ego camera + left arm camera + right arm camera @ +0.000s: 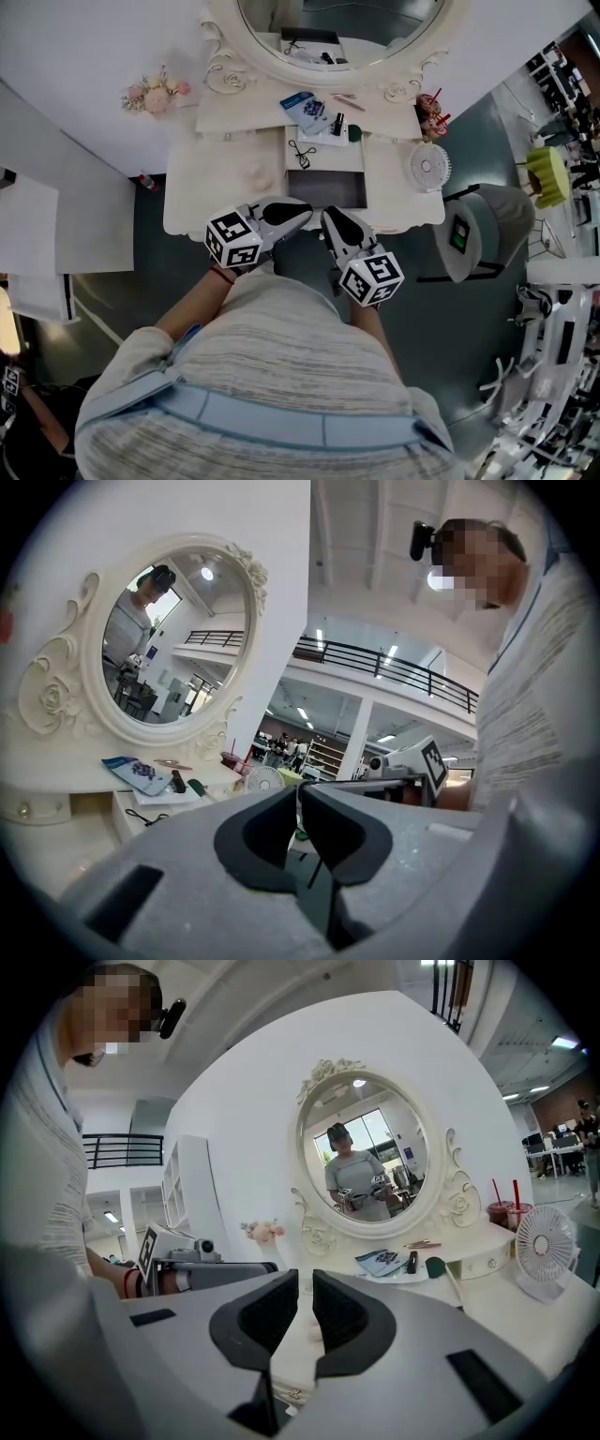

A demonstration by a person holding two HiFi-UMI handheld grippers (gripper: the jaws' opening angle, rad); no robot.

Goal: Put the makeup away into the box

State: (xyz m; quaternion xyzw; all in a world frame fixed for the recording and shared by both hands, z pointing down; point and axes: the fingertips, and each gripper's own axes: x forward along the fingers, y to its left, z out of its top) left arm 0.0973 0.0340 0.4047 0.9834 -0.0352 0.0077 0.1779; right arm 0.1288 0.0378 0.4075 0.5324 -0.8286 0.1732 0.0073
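Left hand-held gripper (pixel 306 215), right hand-held gripper (pixel 327 215); both closed near table (pixel 208 192) edge.

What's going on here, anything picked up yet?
Not yet. A person stands at a white vanity table, holding the left gripper and the right gripper side by side over its front edge. Both are shut and hold nothing. The makeup, including a blue packet and a dark tube, lies on the raised shelf under the mirror, well clear of both grippers.

head view steeply down over dressing table (pixel 202 192), both gripper views level, near, sharing the mirror (pixel 173 639)
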